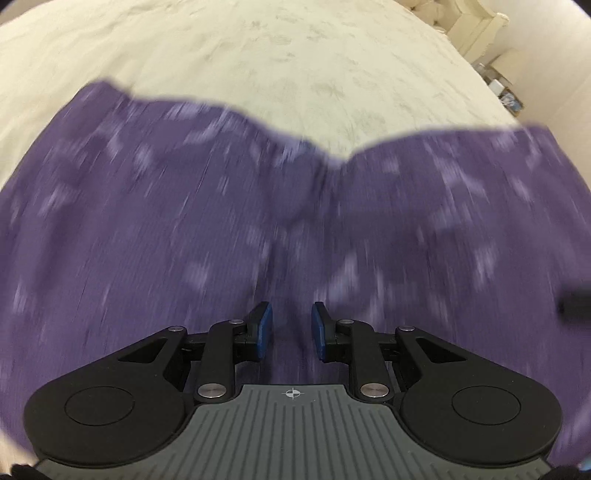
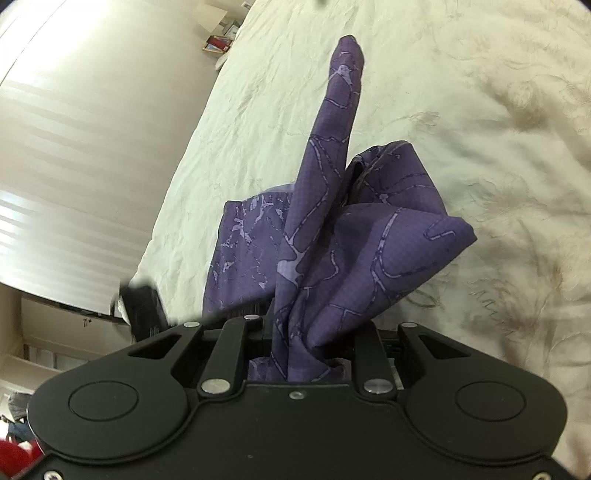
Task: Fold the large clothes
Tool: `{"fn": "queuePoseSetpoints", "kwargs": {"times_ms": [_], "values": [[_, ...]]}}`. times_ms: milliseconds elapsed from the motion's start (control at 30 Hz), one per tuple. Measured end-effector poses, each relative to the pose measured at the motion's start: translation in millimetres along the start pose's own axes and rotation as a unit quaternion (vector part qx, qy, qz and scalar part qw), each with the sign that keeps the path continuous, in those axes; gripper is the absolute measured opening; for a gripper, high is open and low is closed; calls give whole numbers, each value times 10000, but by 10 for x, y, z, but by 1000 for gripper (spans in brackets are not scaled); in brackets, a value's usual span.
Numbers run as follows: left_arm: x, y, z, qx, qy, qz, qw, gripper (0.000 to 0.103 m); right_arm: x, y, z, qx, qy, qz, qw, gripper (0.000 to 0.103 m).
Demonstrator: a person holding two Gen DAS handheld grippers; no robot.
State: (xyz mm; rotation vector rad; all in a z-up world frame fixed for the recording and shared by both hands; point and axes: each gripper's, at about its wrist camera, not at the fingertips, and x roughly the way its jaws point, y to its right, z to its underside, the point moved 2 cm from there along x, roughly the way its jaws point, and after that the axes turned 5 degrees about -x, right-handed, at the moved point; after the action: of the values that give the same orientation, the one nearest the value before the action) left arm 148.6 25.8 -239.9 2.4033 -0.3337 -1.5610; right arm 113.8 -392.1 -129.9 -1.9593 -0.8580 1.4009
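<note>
A purple garment (image 1: 221, 221) with a pale marbled print lies spread on the cream bedspread (image 1: 258, 55), blurred by motion in the left wrist view. My left gripper (image 1: 291, 321) hovers over it with its blue-padded jaws apart and nothing between them. In the right wrist view my right gripper (image 2: 295, 332) is shut on a bunched part of the purple garment (image 2: 351, 240); folds rise up out of the jaws and hide the fingertips. The rest of the cloth trails down onto the bedspread (image 2: 480, 147).
The bed's left edge (image 2: 177, 184) runs beside a white wall. Boxes and small items (image 2: 218, 42) sit on the floor past the bed. A dark object (image 1: 576, 302) shows at the right edge of the left wrist view. A headboard (image 1: 476, 29) stands at the far right.
</note>
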Motion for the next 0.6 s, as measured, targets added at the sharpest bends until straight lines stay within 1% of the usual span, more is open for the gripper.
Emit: {"fn": "queuePoseSetpoints", "kwargs": {"times_ms": [100, 200, 300, 433, 500, 600], "values": [[-169, -127, 308, -27, -176, 186, 9997, 23, 21, -159, -13, 75, 49, 73, 9999, 29], [-226, -205, 465, 150, -261, 205, 9993, 23, 81, -399, -48, 118, 73, 72, 9999, 29], [-320, -331, 492, 143, -349, 356, 9987, 23, 201, -660, -91, 97, 68, 25, 9999, 29], [-374, -520, 454, 52, -504, 623, 9968, 24, 494, -1052, -164, 1, 42, -35, 10000, 29], [-423, -624, 442, 79, -580, 670, 9960, 23, 674, -1232, -195, -114, -7, 12, 9999, 29], [-531, -801, 433, 199, -687, 634, 9954, 23, 956, -1435, -211, -241, -90, 84, 9996, 29]]}}
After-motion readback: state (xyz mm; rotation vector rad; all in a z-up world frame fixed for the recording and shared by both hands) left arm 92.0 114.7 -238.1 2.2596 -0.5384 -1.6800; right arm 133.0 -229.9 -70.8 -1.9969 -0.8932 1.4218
